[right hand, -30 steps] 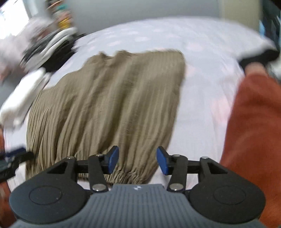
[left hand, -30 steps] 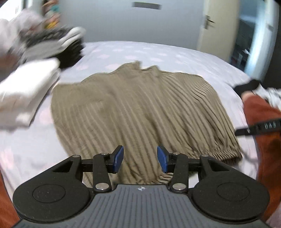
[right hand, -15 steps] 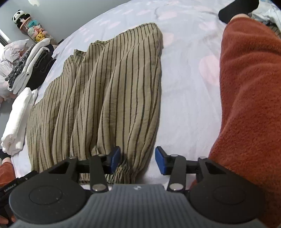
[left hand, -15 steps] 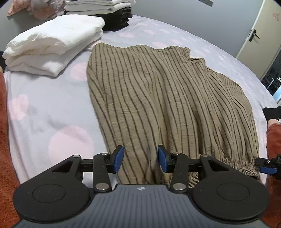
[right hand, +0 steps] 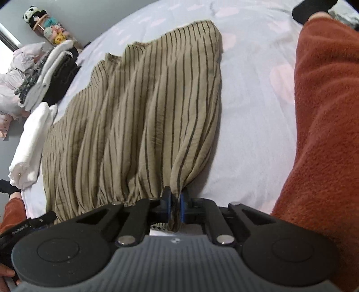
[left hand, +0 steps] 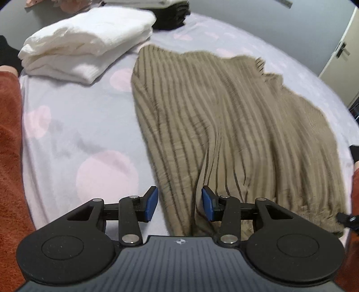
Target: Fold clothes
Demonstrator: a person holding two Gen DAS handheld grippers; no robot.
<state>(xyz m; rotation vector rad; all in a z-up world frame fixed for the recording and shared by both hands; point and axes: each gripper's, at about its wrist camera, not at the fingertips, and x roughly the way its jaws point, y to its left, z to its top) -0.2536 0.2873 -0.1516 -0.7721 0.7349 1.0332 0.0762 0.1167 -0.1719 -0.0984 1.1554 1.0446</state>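
Right gripper [right hand: 175, 202] clenched on the near hem of the striped garment [right hand: 143, 107], fabric bunched between the pads. Left gripper [left hand: 179, 203] released, jaws straddling the hem's other near corner. Garment lies flat on the bed [left hand: 74, 125], beside folded white towels [left hand: 89, 38].

bed with lilac pink-dotted sheet [left hand: 89, 125] | olive striped pleated garment [left hand: 235, 125] spread flat | folded white towel stack [left hand: 87, 42] beside it | black folded clothes pile [left hand: 171, 15] behind

Both wrist views look low along the striped garment [left hand: 235, 125] — close, opposite corners.
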